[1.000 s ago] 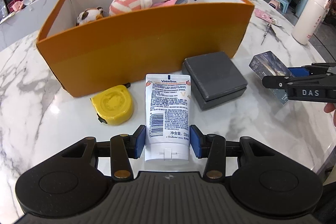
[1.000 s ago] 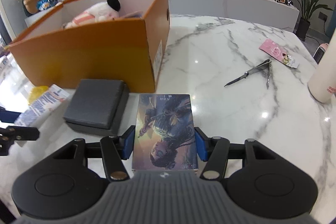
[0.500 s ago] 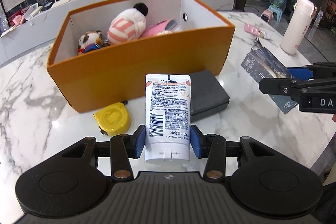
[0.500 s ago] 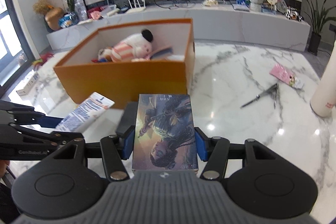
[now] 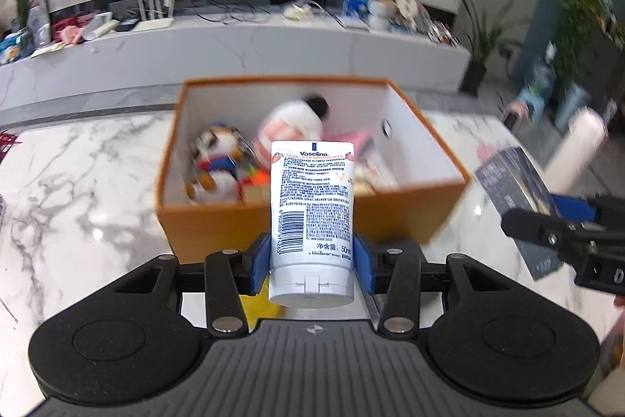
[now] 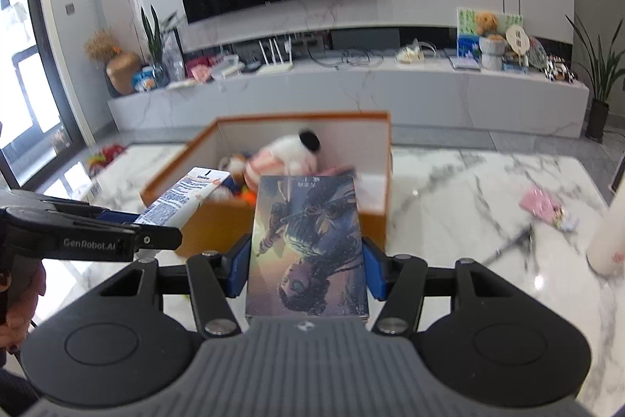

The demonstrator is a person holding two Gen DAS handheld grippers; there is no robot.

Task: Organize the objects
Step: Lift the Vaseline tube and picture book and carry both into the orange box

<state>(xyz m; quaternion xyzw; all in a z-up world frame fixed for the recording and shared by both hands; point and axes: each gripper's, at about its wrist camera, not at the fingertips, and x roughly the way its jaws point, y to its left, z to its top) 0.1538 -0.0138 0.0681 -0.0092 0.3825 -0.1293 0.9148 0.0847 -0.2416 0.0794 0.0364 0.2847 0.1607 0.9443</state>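
Observation:
My left gripper [image 5: 311, 260] is shut on a white Vaseline tube [image 5: 312, 206], cap end toward the camera, held up in front of the orange box [image 5: 304, 225]. The illustrated book [image 6: 308, 245] sits between the blue pads of my right gripper [image 6: 306, 268], which is shut on it, also lifted before the orange box [image 6: 375, 217]. Plush toys [image 5: 215, 163] and other items lie inside the box. From the right wrist view the left gripper with the tube [image 6: 183, 198] shows at the left; from the left wrist view the book [image 5: 511, 190] shows at the right.
On the marble table [image 6: 468, 206] lie a pink packet [image 6: 543, 204], a metal tool [image 6: 515, 243] and a white bottle [image 6: 607, 241] at the right. Under the left gripper, a yellow tape measure [image 5: 259, 307] peeks out. A low cabinet with clutter runs behind.
Both grippers have risen with the tube and the book, so the box's inside now shows from above. The grey case and tape measure have dropped below the left gripper's body.

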